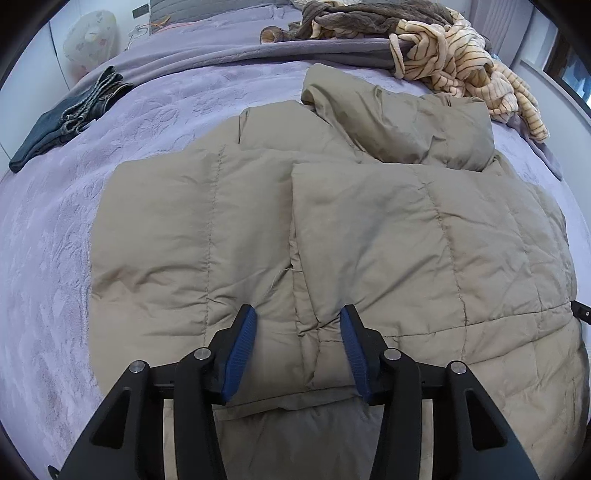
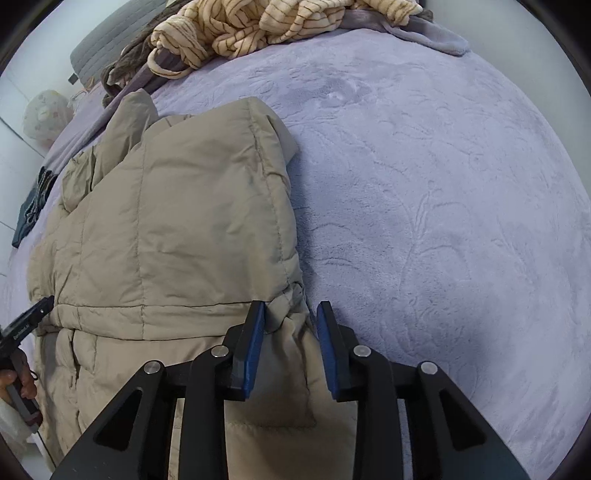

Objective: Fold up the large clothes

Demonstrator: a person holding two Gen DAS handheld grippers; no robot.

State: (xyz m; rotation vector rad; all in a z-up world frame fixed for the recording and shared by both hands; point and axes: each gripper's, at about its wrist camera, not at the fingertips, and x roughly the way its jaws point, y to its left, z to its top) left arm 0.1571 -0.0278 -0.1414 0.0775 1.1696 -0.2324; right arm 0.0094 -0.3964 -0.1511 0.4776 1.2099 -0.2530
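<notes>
A beige quilted puffer jacket [image 1: 369, 221] lies spread on the purple bedspread [image 1: 44, 258], its sides folded in toward the middle and its hood [image 1: 399, 118] at the far end. My left gripper [image 1: 298, 314] points down over the near middle of the jacket, where the two front panels meet. Its jaws stand apart, with fabric below and between them that they do not pinch. My right gripper [image 2: 291, 306] stands open at the jacket [image 2: 184, 221] near its right edge. A bunched fold of that edge sits loosely between the blue pads [image 2: 255, 343].
A cream striped garment [image 1: 454, 62] and a brown one [image 1: 351, 18] are heaped at the far end beyond a rolled purple blanket [image 1: 258, 51]. Dark jeans [image 1: 62, 118] lie at the far left. Bare bedspread [image 2: 443, 184] stretches to the jacket's right. A hand [image 2: 22, 380] grips the other tool's handle.
</notes>
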